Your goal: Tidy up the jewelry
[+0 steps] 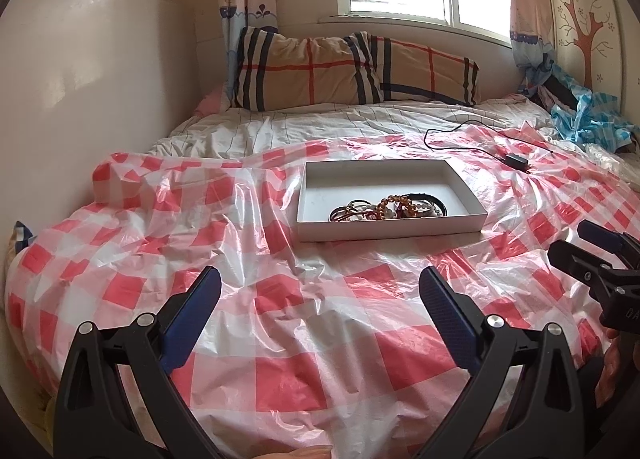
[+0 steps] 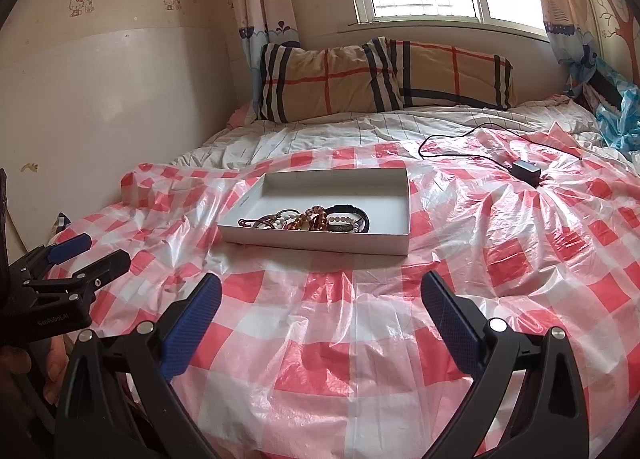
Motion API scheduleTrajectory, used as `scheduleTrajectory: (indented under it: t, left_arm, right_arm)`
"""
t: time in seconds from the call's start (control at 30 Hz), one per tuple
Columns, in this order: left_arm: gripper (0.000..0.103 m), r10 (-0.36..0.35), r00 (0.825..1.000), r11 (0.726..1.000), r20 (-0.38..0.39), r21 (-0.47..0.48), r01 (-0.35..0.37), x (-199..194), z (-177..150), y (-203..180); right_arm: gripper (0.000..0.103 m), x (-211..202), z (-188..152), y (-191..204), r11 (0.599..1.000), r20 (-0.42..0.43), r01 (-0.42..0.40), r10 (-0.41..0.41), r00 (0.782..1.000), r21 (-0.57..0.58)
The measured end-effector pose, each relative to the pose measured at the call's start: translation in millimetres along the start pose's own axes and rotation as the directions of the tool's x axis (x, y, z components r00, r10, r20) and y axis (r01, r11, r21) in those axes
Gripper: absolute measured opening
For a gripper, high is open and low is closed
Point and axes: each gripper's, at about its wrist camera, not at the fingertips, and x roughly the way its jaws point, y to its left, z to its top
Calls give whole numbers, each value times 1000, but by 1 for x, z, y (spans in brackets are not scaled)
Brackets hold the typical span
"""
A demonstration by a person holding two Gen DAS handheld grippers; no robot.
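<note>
1. Fingers [image 1: 212, 287] of your left gripper [image 1: 320, 291] stand spread wide with nothing between them, hovering over the red-and-white checked plastic sheet [image 1: 280, 339] on the bed. Ahead sits the shallow white box [image 1: 384, 229], and the jewelry [image 1: 388, 210] lies heaped inside it, along the near wall toward the right. Your right gripper [image 1: 576, 243] shows at the right edge, well apart from the box.

2. From the right wrist, your right gripper [image 2: 320, 295] is likewise released and empty above the sheet. The box [image 2: 320, 241] lies just ahead; the jewelry [image 2: 312, 219] is a tangle of amber beads [image 2: 310, 219], pale beads and a dark band [image 2: 348, 213]. Your left gripper [image 2: 92, 249] appears at the left, apparently parted. A black charger [image 2: 526, 171] and its cable rest farther back.

3. Expect light, limp, slippery strands that may drag neighbours along. Pinch one loop at a free section of beads, away from the knot, and lift slowly; the cardboard box is light and may slide on the plastic.
</note>
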Motion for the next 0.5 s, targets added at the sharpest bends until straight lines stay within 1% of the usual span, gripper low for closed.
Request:
scheduleTrajectory:
  t: [0.5]
  left_arm:
    - [95,11,1000,1000,-3,-13,-11,1,0,1]
  right_arm:
    - [96,0,0,-1,1000,0,0,0,1000,0]
